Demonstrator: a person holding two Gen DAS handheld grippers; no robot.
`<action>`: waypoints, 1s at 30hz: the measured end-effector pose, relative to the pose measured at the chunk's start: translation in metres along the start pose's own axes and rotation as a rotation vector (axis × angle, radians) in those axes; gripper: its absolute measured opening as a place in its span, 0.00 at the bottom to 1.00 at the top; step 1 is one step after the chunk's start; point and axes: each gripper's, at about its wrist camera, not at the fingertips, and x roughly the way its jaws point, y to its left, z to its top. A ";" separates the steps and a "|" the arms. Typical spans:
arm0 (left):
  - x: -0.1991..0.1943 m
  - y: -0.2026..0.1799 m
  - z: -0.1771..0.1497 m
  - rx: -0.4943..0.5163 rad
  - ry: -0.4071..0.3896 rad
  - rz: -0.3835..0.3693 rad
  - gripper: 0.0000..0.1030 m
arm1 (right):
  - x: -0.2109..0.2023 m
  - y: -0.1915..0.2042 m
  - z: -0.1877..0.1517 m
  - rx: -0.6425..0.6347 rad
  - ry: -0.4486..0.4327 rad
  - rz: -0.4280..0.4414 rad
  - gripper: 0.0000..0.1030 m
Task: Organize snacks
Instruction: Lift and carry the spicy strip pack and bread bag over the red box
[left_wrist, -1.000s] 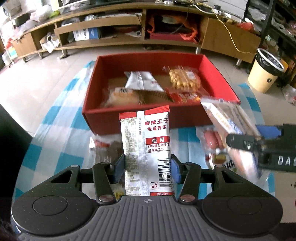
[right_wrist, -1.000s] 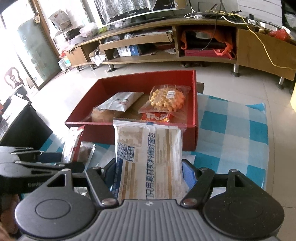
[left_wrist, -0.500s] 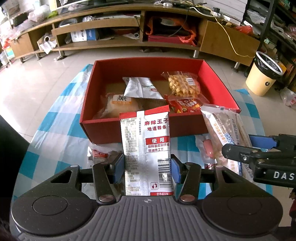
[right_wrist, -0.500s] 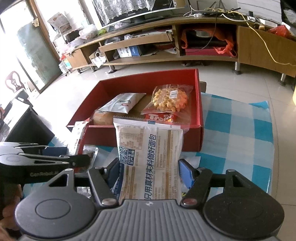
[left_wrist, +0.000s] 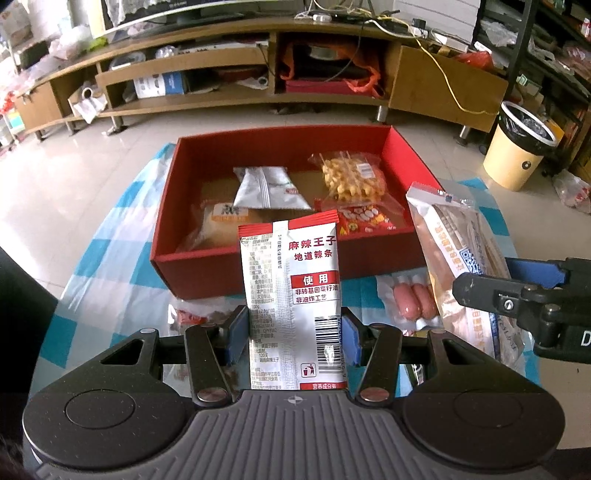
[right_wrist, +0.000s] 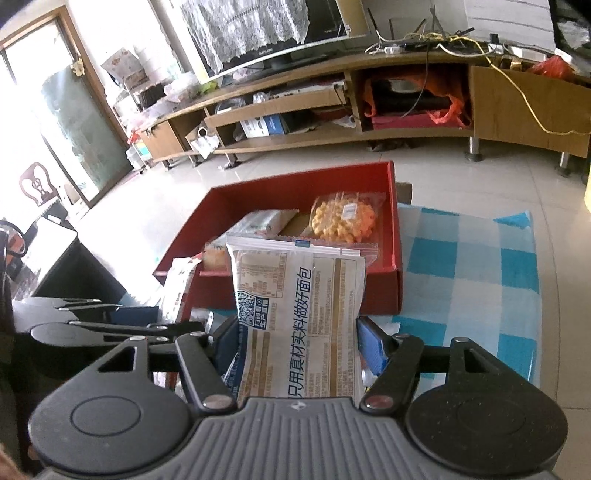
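Note:
My left gripper (left_wrist: 293, 326) is shut on a silver snack packet with a red top edge (left_wrist: 291, 295), held upright just in front of the red box (left_wrist: 258, 273). My right gripper (right_wrist: 295, 339) is shut on a white bread packet (right_wrist: 299, 295), also upright, near the box's front right corner (right_wrist: 397, 258). The left wrist view shows that bread packet (left_wrist: 454, 236) to the right of my left gripper. In the box lie a silver packet (left_wrist: 266, 188), a waffle packet (left_wrist: 351, 177), a red packet (left_wrist: 364, 218) and a bun packet (left_wrist: 218, 221).
A sausage pack (left_wrist: 412, 304) and a small loose packet (left_wrist: 192, 315) lie on the blue-checked tablecloth (right_wrist: 480, 266) in front of the box. Beyond the table are a tiled floor, a long wooden TV stand (left_wrist: 221, 74) and a yellow bin (left_wrist: 517, 155).
The right jaws have narrowed a little on the bread packet, and it now stands steadier and more upright beside the box. The left gripper and its packet have hardly moved.

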 end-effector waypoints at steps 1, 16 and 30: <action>0.000 -0.001 0.001 0.002 -0.003 0.002 0.57 | -0.001 0.000 0.002 0.001 -0.007 0.000 0.63; 0.006 -0.002 0.032 0.020 -0.058 0.036 0.58 | 0.006 0.001 0.036 0.013 -0.090 -0.019 0.63; 0.034 0.010 0.079 0.005 -0.106 0.104 0.58 | 0.043 -0.012 0.078 0.035 -0.117 -0.058 0.63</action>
